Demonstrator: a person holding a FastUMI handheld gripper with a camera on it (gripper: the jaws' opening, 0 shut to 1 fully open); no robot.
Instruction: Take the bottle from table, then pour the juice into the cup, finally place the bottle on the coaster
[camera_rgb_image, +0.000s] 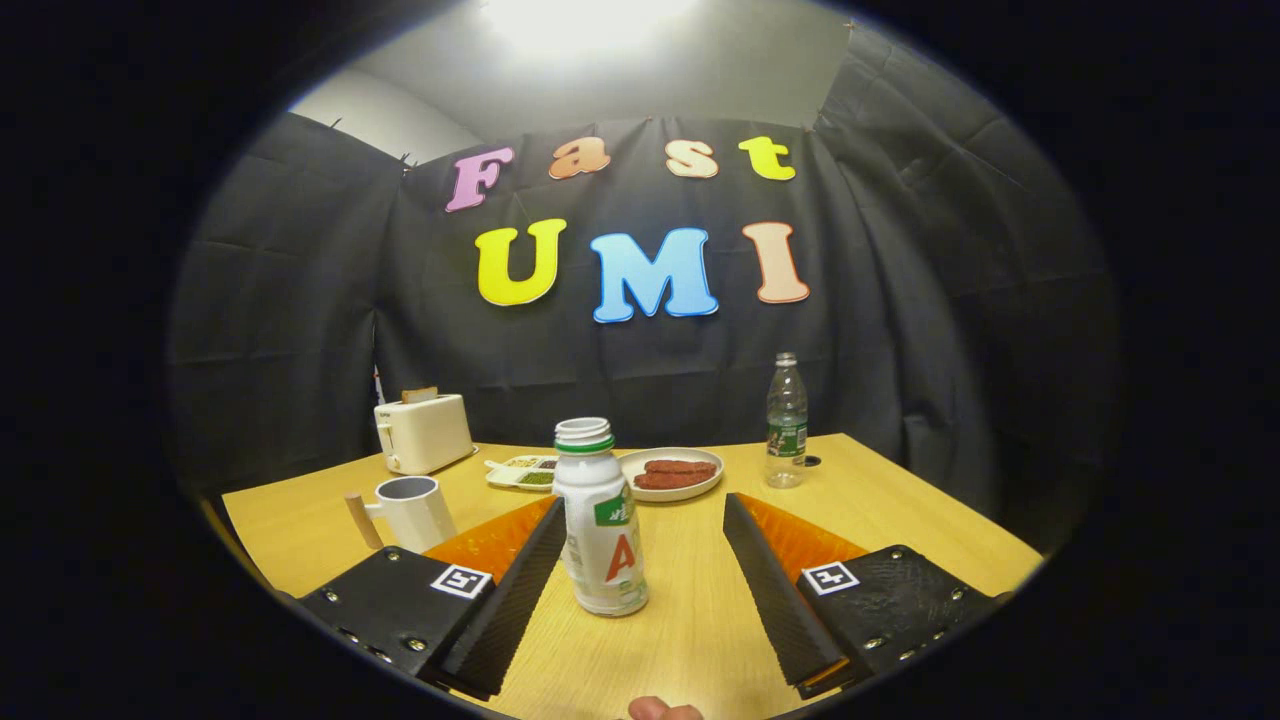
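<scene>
A white juice bottle (600, 530) with a green neck ring and no cap stands upright on the wooden table (900, 510). It sits between the fingers of my gripper (645, 508), which is open. The bottle is close against the left finger (520, 590), and a wide gap separates it from the right finger (765, 570). A white cup (415, 510) with a wooden handle stands on the table to the left, just beyond the left finger.
At the back of the table stand a white toaster (425, 432), a small tray of food (522, 472), a plate with brown pieces (672, 472) and a clear water bottle (787, 422). A fingertip (660, 710) shows at the near edge.
</scene>
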